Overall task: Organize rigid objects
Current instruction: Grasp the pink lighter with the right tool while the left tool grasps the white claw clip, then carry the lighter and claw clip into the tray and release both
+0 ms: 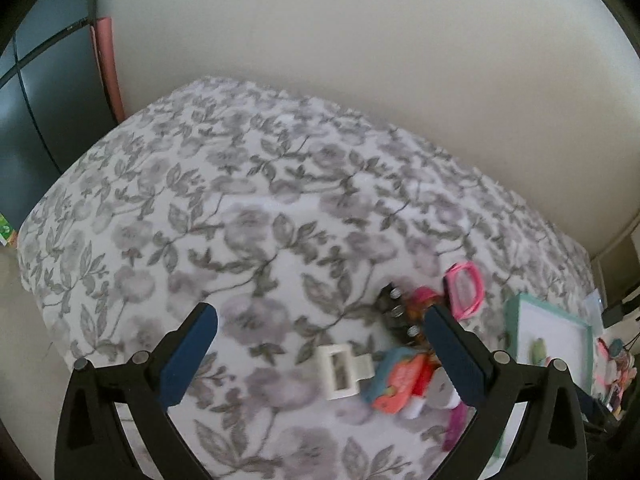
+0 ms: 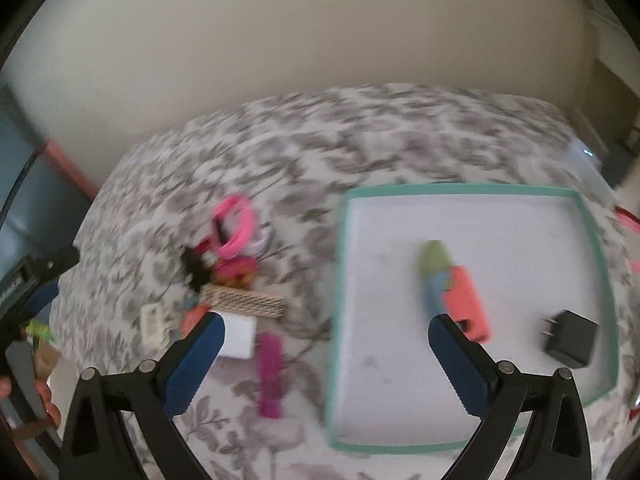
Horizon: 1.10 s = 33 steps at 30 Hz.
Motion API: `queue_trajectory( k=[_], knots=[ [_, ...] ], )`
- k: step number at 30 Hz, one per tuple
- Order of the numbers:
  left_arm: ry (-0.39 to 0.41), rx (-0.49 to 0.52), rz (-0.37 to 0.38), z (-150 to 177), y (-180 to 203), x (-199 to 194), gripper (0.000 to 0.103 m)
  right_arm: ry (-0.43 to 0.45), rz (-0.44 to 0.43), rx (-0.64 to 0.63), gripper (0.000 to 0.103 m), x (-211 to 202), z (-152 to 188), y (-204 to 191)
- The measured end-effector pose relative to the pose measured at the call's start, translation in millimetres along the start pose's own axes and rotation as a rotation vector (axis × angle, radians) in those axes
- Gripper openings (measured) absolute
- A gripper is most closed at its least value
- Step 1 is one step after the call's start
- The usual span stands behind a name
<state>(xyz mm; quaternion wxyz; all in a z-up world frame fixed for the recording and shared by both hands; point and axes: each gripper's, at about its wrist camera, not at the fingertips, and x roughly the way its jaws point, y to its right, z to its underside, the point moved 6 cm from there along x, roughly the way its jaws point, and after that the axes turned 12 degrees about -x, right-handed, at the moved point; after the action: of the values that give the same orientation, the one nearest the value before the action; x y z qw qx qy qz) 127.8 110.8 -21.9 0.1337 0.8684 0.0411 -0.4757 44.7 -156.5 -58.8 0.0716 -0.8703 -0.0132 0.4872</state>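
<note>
Both views were smeared by blur, so small items were hard to name. In the right wrist view the right gripper [image 2: 322, 360] stood with its jaws wide and nothing between them, above a bed under a grey floral bedspread [image 2: 360, 128]. A teal-rimmed tray [image 2: 596, 240] filled the right half of the frame, its lower edge partly hidden behind the right jaw. Inside it lay an orange, blue and green toy [image 2: 466, 300] and a black plug adapter [image 2: 570, 338]. Left of centre sat a jumbled pile: pink bangles [image 2: 236, 228], a perforated tan block [image 2: 246, 304], a magenta clip [image 2: 270, 376], others unreadable. In the left wrist view the left gripper [image 1: 320, 360] also gaped wide and empty, a white buckle-like piece [image 1: 340, 368] below it; the tray was cut off at the right edge.
</note>
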Motion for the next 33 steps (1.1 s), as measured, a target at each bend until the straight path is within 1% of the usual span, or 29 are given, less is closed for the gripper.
queue_trajectory(
  k=[3, 5, 7, 9, 10, 12, 14, 16, 18, 20, 22, 23, 24, 26, 28, 29, 30, 32, 33],
  knots=[
    [-0.044, 0.004, -0.002, 8.6, -5.2, 13.1, 0.103, -0.027, -0.044, -0.042, 0.096, 12.3, 2.2, -22.6],
    [-0.079, 0.015, -0.002, 17.8, -4.9, 24.0, 0.103, -0.046, -0.056, -0.062, 0.091, 19.7, 5.7, -31.9],
    [-0.105, 0.025, -0.004, 25.7, -4.0, 32.9, 0.103, -0.075, -0.061, -0.084, 0.082, 28.7, 10.7, -38.6],
    [-0.134, 0.032, -0.004, 34.7, -2.2, 42.4, 0.103, -0.113, -0.067, -0.100, 0.077, 39.0, 17.6, -44.6],
    [-0.145, 0.036, -0.004, 38.1, -1.2, 46.3, 0.103, -0.127, -0.069, -0.105, 0.072, 42.1, 21.2, -47.1],
    [-0.168, 0.042, -0.008, 45.1, 0.3, 54.6, 0.103, -0.163, -0.071, -0.117, 0.067, 51.1, 28.0, -51.1],
    [-0.187, 0.044, -0.009, 50.3, 1.0, 61.6, 0.101, -0.189, -0.068, -0.132, 0.065, 56.5, 33.9, -54.3],
    [-0.205, 0.043, -0.005, 55.4, 1.7, 67.4, 0.099, -0.215, -0.060, -0.153, 0.057, 62.3, 38.5, -57.2],
    [-0.227, 0.045, 0.000, 61.0, 3.0, 73.7, 0.096, -0.236, -0.057, -0.170, 0.053, 68.2, 42.4, -60.3],
    [-0.240, 0.050, 0.001, 65.4, 4.6, 78.4, 0.095, -0.254, -0.048, -0.181, 0.050, 72.9, 46.0, -62.0],
    [-0.250, 0.054, 0.000, 69.0, 5.3, 82.6, 0.088, -0.272, -0.043, -0.191, 0.045, 78.0, 49.9, -63.4],
    [-0.257, 0.054, -0.003, 70.6, 5.1, 84.9, 0.077, -0.284, -0.036, -0.195, 0.044, 81.0, 52.4, -63.4],
    [-0.269, 0.053, -0.007, 72.4, 4.3, 87.9, 0.071, -0.292, -0.031, -0.199, 0.043, 82.9, 53.9, -63.8],
    [-0.281, 0.049, -0.012, 74.8, 2.7, 92.1, 0.068, -0.305, -0.021, -0.207, 0.041, 86.3, 56.8, -65.6],
    [-0.288, 0.044, -0.006, 75.9, 1.6, 94.8, 0.063, -0.304, -0.008, -0.223, 0.038, 87.4, 57.3, -66.9],
    [-0.293, 0.040, -0.001, 76.5, 1.5, 95.8, 0.056, -0.304, -0.005, -0.227, 0.038, 87.3, 58.2, -67.0],
    [-0.296, 0.040, -0.003, 77.5, 2.3, 97.1, 0.053, -0.305, 0.000, -0.231, 0.036, 87.5, 58.4, -67.4],
    [-0.295, 0.046, -0.008, 77.6, 2.8, 97.1, 0.053, -0.307, 0.014, -0.232, 0.030, 89.1, 58.7, -68.5],
    [-0.295, 0.047, -0.012, 77.6, 3.0, 96.6, 0.053, -0.308, 0.021, -0.233, 0.025, 89.2, 58.9, -69.0]
  ],
)
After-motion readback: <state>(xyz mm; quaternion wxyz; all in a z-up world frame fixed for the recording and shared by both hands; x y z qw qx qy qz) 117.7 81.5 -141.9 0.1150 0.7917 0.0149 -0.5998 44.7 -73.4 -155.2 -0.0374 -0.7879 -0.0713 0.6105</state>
